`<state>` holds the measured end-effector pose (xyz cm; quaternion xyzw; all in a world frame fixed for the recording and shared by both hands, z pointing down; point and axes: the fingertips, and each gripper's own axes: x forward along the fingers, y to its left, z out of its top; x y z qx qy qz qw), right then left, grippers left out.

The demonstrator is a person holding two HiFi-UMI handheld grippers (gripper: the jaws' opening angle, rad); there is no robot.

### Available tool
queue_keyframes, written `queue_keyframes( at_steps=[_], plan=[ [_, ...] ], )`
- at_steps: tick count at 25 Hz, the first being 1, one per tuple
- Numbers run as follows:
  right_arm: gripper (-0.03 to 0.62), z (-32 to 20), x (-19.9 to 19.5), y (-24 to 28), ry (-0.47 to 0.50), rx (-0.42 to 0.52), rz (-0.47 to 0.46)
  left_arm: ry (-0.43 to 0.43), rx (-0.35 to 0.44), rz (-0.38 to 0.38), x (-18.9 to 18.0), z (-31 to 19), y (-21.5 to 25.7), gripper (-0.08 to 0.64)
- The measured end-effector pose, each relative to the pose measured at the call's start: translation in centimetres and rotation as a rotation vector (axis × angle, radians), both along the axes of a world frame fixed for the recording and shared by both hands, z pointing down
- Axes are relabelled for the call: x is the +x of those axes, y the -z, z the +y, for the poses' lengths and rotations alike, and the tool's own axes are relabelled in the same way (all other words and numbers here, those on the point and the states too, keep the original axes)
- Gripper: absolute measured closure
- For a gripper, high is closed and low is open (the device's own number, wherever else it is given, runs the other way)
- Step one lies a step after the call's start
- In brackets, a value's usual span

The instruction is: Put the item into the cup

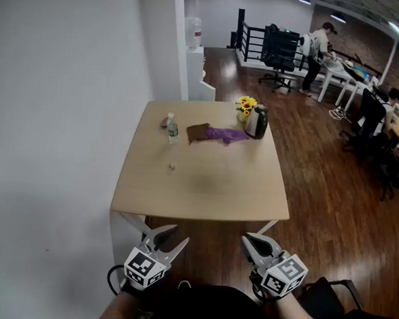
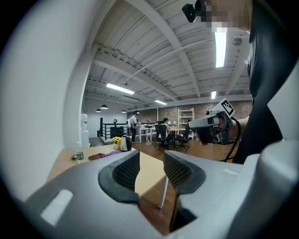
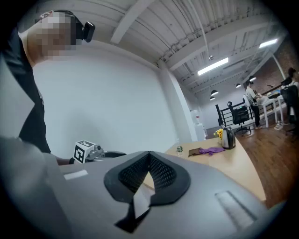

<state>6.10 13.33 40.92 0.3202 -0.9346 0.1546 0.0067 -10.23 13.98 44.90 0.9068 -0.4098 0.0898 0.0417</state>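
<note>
Across the light wooden table (image 1: 204,190) lie a tiny white item (image 1: 172,166), a small clear bottle (image 1: 173,132), a small grey object (image 1: 167,121), a brown flat piece (image 1: 196,132), a purple cloth (image 1: 226,135), a steel kettle (image 1: 257,121) and sunflowers (image 1: 245,105). I cannot make out a cup among them. Both grippers hang below the table's near edge, well short of everything. My left gripper (image 1: 174,236) (image 2: 152,163) is open with nothing between its jaws. My right gripper (image 1: 248,241) (image 3: 149,158) is shut and empty.
A white wall (image 1: 60,111) runs along the table's left side, with a water dispenser (image 1: 193,33) behind it. Dark wood floor surrounds the table. At the back right stand office chairs (image 1: 280,55), desks and a standing person (image 1: 317,54).
</note>
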Motion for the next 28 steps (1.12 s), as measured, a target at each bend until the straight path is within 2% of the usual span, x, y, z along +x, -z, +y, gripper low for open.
queue_keyframes(
  at_steps=[20, 28],
  plan=[
    [0.583, -2.5, 4.4, -0.4, 0.101, 0.035, 0.025, 0.076, -0.030, -0.011, 5.4, -3.2, -2.0, 0.408],
    [0.580, -4.2, 4.9, -1.6, 0.105, 0.022, 0.033, 0.098, -0.052, -0.028, 5.5, -4.7, -3.0, 0.408]
  ],
)
